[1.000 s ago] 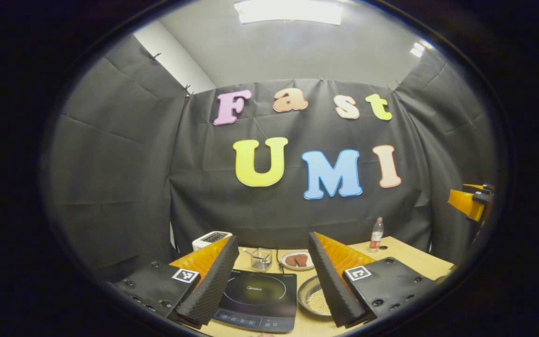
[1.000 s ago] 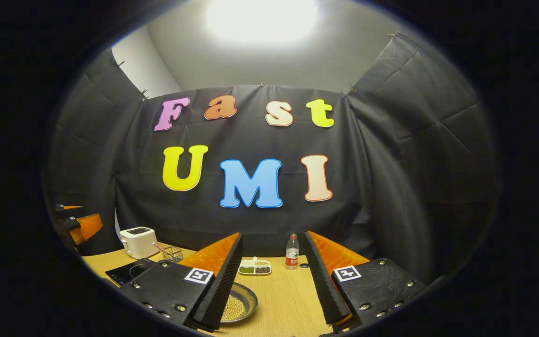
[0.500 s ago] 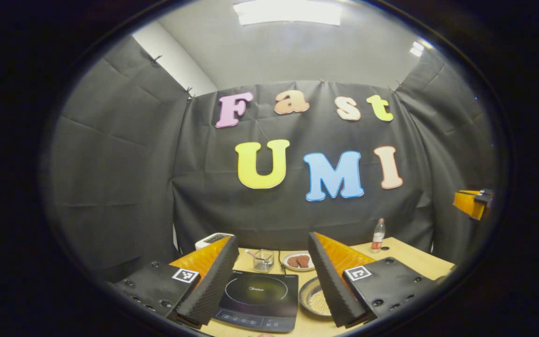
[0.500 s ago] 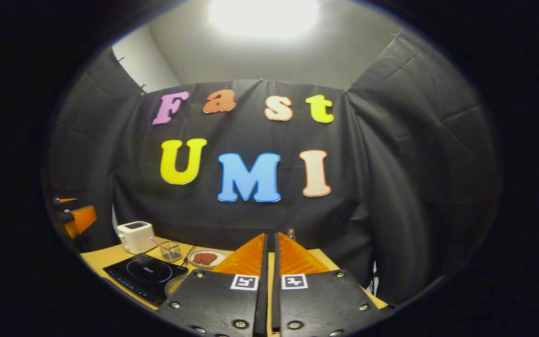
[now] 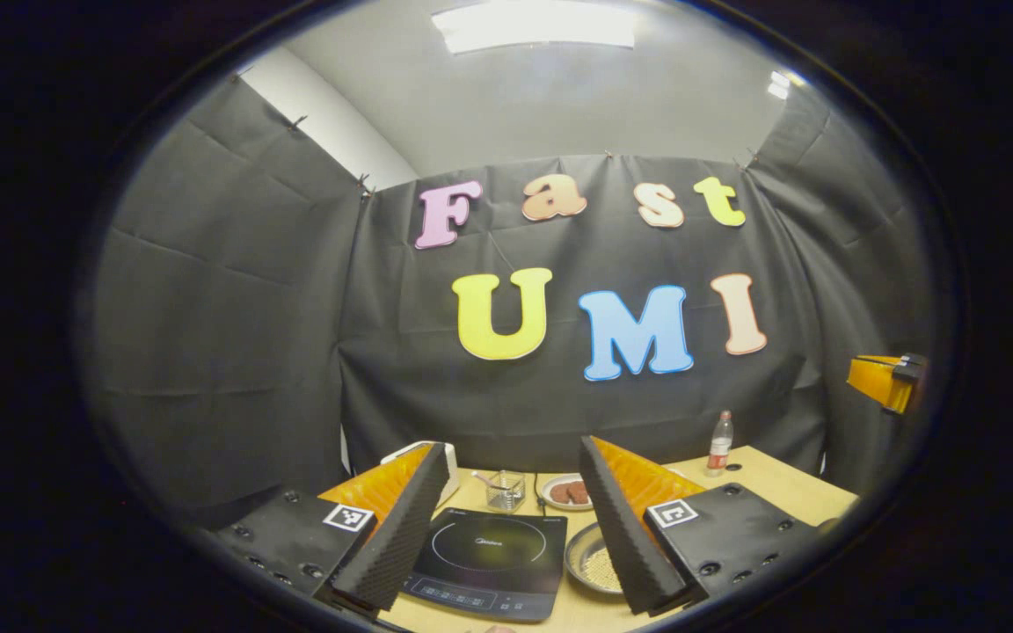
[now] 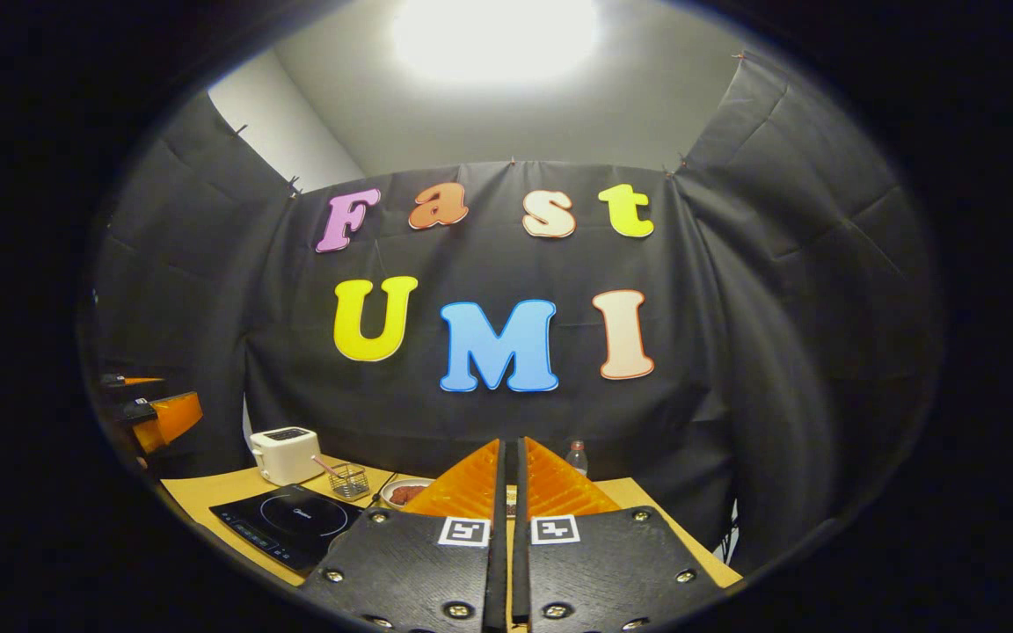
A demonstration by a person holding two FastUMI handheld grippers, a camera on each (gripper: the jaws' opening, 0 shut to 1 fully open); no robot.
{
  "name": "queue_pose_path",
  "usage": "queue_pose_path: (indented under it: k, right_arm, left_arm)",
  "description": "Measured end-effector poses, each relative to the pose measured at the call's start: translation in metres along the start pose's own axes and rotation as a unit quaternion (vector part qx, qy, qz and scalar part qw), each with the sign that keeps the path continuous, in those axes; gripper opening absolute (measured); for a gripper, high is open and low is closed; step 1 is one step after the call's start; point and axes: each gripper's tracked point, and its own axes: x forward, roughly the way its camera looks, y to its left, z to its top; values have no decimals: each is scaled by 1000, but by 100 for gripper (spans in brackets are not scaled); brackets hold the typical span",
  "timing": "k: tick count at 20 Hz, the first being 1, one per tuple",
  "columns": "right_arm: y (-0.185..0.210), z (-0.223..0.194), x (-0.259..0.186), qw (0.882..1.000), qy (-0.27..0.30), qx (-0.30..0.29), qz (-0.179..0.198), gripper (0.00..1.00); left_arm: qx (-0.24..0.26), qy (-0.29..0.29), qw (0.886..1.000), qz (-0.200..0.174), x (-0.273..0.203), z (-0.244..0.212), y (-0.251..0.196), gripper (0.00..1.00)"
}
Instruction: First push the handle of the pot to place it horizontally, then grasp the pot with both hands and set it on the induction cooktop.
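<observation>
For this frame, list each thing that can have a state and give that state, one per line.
left gripper: fingers open, above the table, holding nothing.
right gripper: fingers shut, nothing seen between them.
induction cooktop: bare, flat on the table.
pot: on the table beside the cooktop, partly hidden by a finger; handle not visible.
bottle: upright, capped.
toaster: upright, slots empty.
small plate: holds brown food.

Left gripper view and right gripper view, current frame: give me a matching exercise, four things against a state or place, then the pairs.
Things:
1. left hand-held gripper
2. right hand-held gripper
3. induction cooktop
4. toaster

States or places:
A. fingers together, nothing between them
B. white, at the table's back by the cloth wall
C. fingers spread wide apart
D. black, flat on the table, nothing on it

Pairs: 1-C, 2-A, 3-D, 4-B
</observation>
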Motion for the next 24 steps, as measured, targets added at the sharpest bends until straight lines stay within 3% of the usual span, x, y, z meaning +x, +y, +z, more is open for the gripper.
queue_pose_path:
  k: [7, 8, 9, 13, 18, 24]
  right_arm:
    - [59, -33, 12, 994, 54, -4, 98, 3]
    - [68, -39, 14, 992, 65, -3, 110, 3]
    - [78, -46, 15, 990, 74, 1, 121, 3]
    - [116, -66, 20, 981, 104, -2, 162, 3]
    - [163, -102, 22, 965, 153, 0, 215, 3]
    - [196, -148, 22, 943, 218, -10, 251, 3]
  left_arm:
    - [-7, 5, 1000, 30, 1, -5, 16, 100]
    - [-9, 6, 999, 31, 3, -7, 20, 94]
    - [-9, 9, 999, 32, 5, -9, 23, 100]
    - [-9, 3, 999, 42, 15, -8, 43, 98]
    - [-9, 0, 999, 54, 28, -10, 72, 94]
    - [-8, 5, 998, 70, 38, -19, 101, 98]
